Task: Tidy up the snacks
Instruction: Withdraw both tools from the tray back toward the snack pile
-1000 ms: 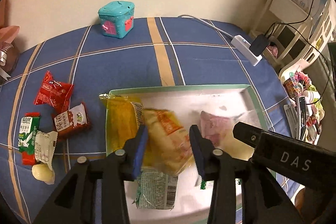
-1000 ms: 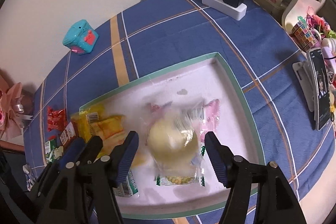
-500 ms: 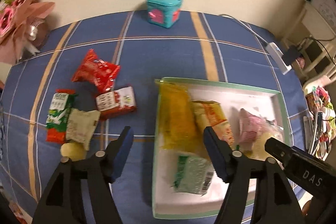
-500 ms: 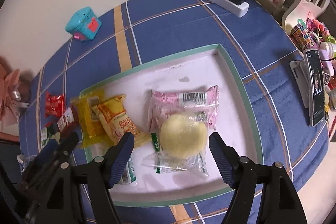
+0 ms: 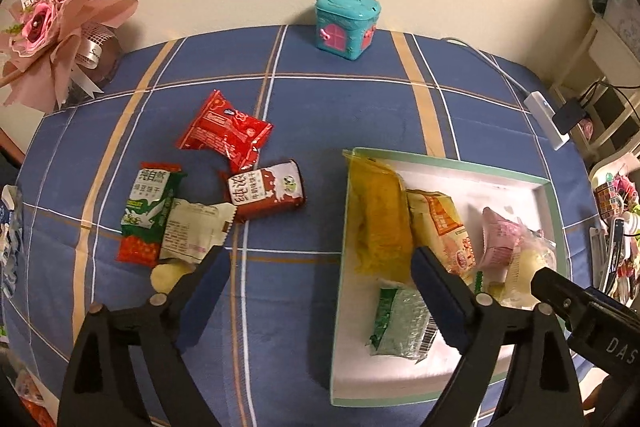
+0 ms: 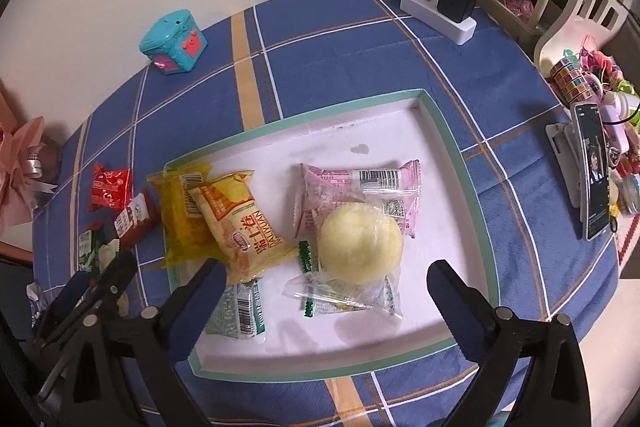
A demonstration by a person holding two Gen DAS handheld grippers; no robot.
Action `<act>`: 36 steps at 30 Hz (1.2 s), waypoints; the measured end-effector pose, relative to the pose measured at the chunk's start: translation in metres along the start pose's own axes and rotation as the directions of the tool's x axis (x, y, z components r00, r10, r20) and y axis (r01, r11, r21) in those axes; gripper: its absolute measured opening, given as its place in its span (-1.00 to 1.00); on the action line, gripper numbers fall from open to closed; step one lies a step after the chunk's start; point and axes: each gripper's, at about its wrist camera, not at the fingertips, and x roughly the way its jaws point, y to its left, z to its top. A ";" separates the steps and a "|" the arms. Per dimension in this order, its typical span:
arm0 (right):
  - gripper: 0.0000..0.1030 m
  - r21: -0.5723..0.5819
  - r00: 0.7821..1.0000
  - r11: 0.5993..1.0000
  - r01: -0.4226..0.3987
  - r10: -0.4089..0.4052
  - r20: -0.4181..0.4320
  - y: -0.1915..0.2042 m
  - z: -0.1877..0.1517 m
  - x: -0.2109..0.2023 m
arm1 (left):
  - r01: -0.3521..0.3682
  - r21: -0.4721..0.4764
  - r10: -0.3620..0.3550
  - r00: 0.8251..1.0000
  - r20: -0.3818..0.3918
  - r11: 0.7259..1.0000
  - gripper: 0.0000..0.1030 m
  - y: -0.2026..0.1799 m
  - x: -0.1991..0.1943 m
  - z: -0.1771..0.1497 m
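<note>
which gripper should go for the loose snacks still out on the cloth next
Left, most likely. The left gripper is open and empty, over the cloth right beside the loose snacks. The right gripper is open too, but hangs over the tray, farther from them.

Warm, dim indoor light falls from above. Both fisheye views bend the blue plaid bench (image 5: pixel 320 115) into a bulging curve, with black vignette at the corners. Ahead of the right claw (image 6: pixel 324 291) the white green-rimmed tray (image 6: pixel 448 131) glares slightly. Shadows under the packets are soft. Focus is sharp and motion blur slight.
</note>
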 end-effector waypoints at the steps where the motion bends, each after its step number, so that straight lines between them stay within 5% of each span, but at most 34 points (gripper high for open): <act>1: 0.99 -0.002 1.000 1.000 0.001 -0.001 0.002 0.001 -0.001 -0.001 | -0.001 0.000 0.001 1.000 0.003 1.000 0.82 0.002 -0.001 0.001; 16: 1.00 -0.058 1.000 0.998 0.001 -0.001 0.006 0.040 -0.012 -0.005 | -0.036 -0.112 0.038 0.999 0.016 0.993 0.98 0.079 -0.007 0.003; 28: 1.00 -0.174 1.000 0.984 -0.028 0.027 -0.011 0.107 -0.032 0.002 | -0.105 -0.314 0.106 0.994 -0.014 0.943 0.98 0.178 -0.013 -0.008; 36: 1.00 -0.238 0.998 0.969 -0.066 0.059 -0.039 0.150 -0.049 0.012 | -0.112 -0.371 0.100 0.994 -0.051 0.922 0.98 0.208 -0.004 -0.018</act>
